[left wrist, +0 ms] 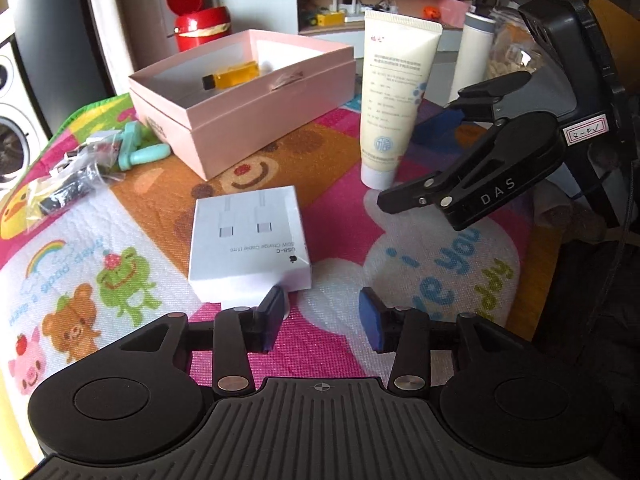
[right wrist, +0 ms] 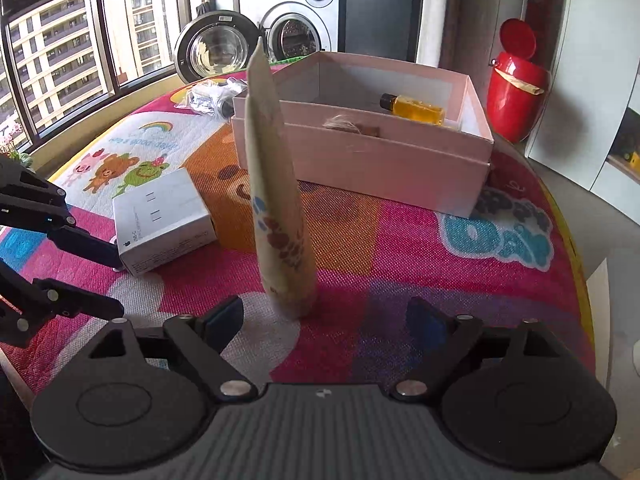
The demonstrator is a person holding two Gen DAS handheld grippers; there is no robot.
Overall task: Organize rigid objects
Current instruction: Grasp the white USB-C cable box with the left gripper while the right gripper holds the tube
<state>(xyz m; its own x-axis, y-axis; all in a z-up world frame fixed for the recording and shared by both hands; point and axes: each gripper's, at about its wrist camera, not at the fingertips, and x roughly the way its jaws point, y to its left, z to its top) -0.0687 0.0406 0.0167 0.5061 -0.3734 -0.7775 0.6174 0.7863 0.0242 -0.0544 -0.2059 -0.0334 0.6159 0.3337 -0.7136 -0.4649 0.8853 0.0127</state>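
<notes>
Cream tube standing upright on its cap on the mat, at about 1 o'clock in the left wrist view. White cap down, flat crimped end up, small grey print down the front, a blue round emblem low on the body. Seen edge-on from the right wrist: narrow at the top, widening toward the base, with blue and red-brown marks on its side.

Pink box open, at 11 o'clock in the left view and 1 o'clock in the right, well behind the tube. Inside, a small amber bottle with a dark cap, lying on its side toward the far wall.

White cable box flat on the mat at 12 o'clock in the left view, printed with two plug ends and "USB-C". Near edge just beside the left gripper's left pad.

Left gripper with jaws apart, nothing between them, over bare mat. Right gripper spread wide, holding nothing, the tube's base just ahead between the two pads and apart from both.

Teal tool and crinkled plastic bags at 10 o'clock in the left view, beside the pink box. Red bin beyond the mat, lid flipped up.
</notes>
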